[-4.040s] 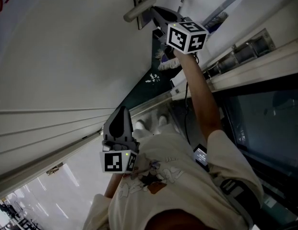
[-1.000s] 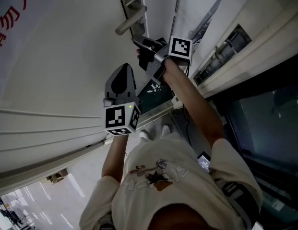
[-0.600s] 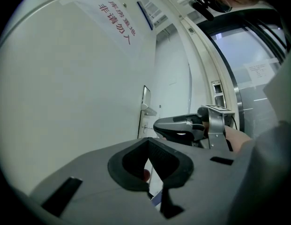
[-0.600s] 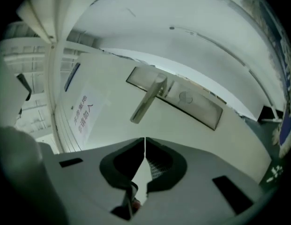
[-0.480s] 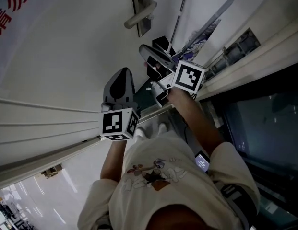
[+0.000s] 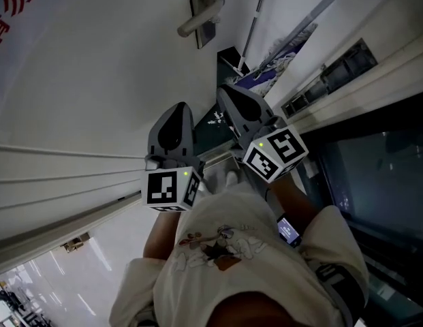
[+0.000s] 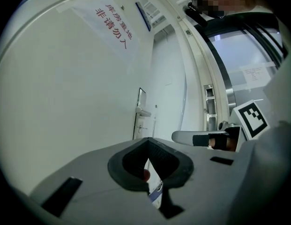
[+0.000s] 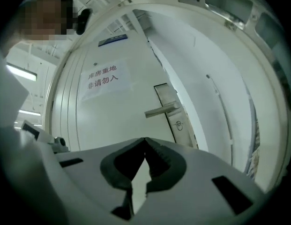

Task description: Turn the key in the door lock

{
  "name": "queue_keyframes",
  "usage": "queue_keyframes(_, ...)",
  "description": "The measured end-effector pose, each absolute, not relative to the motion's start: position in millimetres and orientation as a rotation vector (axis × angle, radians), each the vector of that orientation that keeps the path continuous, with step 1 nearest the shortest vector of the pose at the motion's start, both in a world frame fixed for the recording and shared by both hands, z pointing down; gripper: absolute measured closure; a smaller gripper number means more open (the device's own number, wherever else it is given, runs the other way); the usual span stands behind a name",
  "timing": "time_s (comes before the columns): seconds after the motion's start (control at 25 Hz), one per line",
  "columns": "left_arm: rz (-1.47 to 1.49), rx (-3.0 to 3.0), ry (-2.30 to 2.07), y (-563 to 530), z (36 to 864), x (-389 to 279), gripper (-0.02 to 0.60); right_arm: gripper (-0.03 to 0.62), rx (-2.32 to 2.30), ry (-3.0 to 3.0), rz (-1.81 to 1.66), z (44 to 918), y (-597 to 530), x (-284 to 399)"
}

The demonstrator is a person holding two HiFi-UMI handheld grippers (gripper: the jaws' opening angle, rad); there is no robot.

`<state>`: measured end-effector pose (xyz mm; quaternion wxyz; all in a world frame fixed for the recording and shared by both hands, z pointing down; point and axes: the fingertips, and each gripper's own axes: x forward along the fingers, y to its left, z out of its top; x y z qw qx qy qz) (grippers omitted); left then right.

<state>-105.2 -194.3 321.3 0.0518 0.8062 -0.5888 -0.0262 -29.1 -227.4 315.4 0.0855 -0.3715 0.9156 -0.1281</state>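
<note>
The white door carries a metal lever handle (image 6: 199,18) on a long lock plate (image 8: 166,96), with a small round keyhole (image 8: 178,123) just below the lever. Whether a key sits in it I cannot tell. My right gripper (image 6: 225,92) hangs well back from the door, empty, its jaws shut tip to tip (image 8: 145,138). My left gripper (image 6: 178,107) floats beside it on the left, also pointing at the door with its tips together (image 7: 147,139). In the left gripper view the right gripper (image 7: 175,136) shows side-on, and the handle (image 7: 143,111) is far ahead.
A paper sign with red characters (image 8: 103,78) is stuck on the door left of the lock. A dark glass panel (image 6: 374,176) and a pale frame run along the right. A printed banner (image 6: 283,53) leans low by the door edge.
My right gripper has drawn back from the lock toward the person, rolled over and closed its jaws. The left gripper has drifted only slightly.
</note>
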Motion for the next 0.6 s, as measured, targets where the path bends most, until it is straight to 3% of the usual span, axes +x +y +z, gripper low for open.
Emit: queue_keyframes(0.6, 0.005, 2.462, -1.708, -168, 346, -93, 0.578, 0.588, -1.358, 2.746, -0.254, 346, -203, -14)
